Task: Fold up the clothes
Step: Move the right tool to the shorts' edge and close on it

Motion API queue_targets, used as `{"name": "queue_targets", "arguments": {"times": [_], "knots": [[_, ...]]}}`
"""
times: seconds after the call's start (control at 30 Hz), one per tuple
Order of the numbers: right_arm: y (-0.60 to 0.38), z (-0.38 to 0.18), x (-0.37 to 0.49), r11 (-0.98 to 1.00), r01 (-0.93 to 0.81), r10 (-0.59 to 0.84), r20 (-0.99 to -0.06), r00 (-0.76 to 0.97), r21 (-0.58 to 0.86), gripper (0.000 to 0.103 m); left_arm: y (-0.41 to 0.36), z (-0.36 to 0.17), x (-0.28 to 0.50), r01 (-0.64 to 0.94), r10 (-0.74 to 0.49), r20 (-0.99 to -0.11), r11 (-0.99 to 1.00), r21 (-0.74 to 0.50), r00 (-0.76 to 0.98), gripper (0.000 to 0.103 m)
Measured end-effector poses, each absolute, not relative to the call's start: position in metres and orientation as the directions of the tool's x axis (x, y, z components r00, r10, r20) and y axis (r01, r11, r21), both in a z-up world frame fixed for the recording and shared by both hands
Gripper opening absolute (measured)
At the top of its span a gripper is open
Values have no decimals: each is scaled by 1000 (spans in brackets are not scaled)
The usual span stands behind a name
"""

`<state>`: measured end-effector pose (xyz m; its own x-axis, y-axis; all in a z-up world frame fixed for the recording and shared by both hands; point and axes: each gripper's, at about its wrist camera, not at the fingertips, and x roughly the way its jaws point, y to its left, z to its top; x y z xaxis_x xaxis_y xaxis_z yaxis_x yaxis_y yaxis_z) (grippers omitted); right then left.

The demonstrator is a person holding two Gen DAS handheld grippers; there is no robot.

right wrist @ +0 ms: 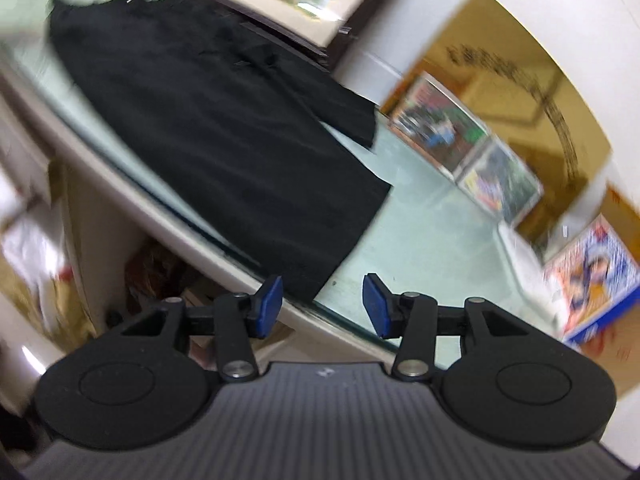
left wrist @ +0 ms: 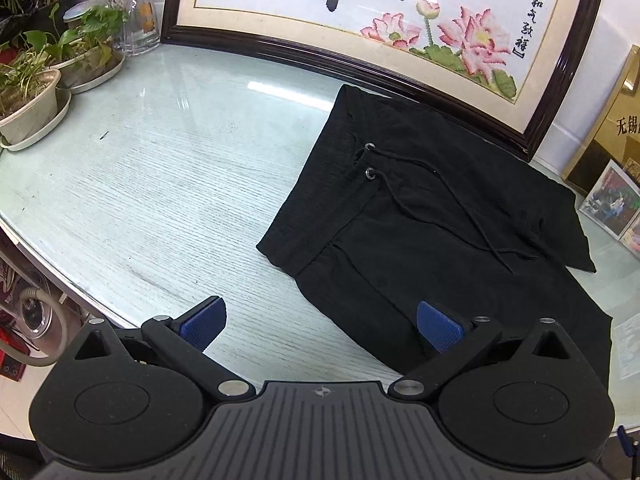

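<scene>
Left wrist view: left gripper (left wrist: 320, 326) at the bottom of the frame, jaws wide apart with nothing between them. Its left blue pad (left wrist: 203, 323) sits over bare tabletop (left wrist: 160, 168); the other pad is over the near hem of the black shorts (left wrist: 420, 216). Contact between pad and cloth cannot be judged.

The shorts lie flat on the tabletop, centre to right of the frame, waistband towards the upper left, drawstring (left wrist: 460, 208) loose across the front. Farther back, potted plants (left wrist: 32, 92) stand at the left edge, a glass bottle (left wrist: 140, 16) at upper left, and a framed embroidery (left wrist: 360, 28) leans along the top.

Right wrist view, strongly blurred and tilted: right gripper (right wrist: 322, 306) at bottom centre, jaws partly apart, nothing between them, above the tabletop edge beside the near corner of the shorts. The shorts run towards the upper left. Boxes (right wrist: 596, 276) and framed photos (right wrist: 468, 156) on the right.
</scene>
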<state>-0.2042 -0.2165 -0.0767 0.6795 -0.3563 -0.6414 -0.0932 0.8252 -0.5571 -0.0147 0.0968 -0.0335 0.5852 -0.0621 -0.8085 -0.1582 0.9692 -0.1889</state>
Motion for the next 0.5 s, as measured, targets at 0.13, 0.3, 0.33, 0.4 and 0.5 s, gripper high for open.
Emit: {"name": "queue_targets", "arguments": {"times": [0.13, 0.3, 0.33, 0.4, 0.5], "knots": [[-212, -89, -202, 757, -192, -354, -638, 683, -625, 47, 94, -32, -18, -162, -61, -808, 968, -190, 585, 103], [-213, -88, -197, 725, -236, -331, -627, 705, -647, 55, 93, -30, -24, -172, -57, -810, 966, -193, 584, 103], [-213, -88, -197, 718, -245, -327, -626, 708, -651, 55, 93, -30, -25, -173, -57, -810, 966, -193, 583, 103], [-215, -87, -196, 712, -265, -315, -633, 707, -651, 55, 93, -30, -27, -175, -58, -811, 965, -195, 582, 103], [-217, -85, -197, 695, -300, -299, -643, 705, -653, 55, 93, -30, -30, -176, -60, -812, 964, -198, 580, 103]]}}
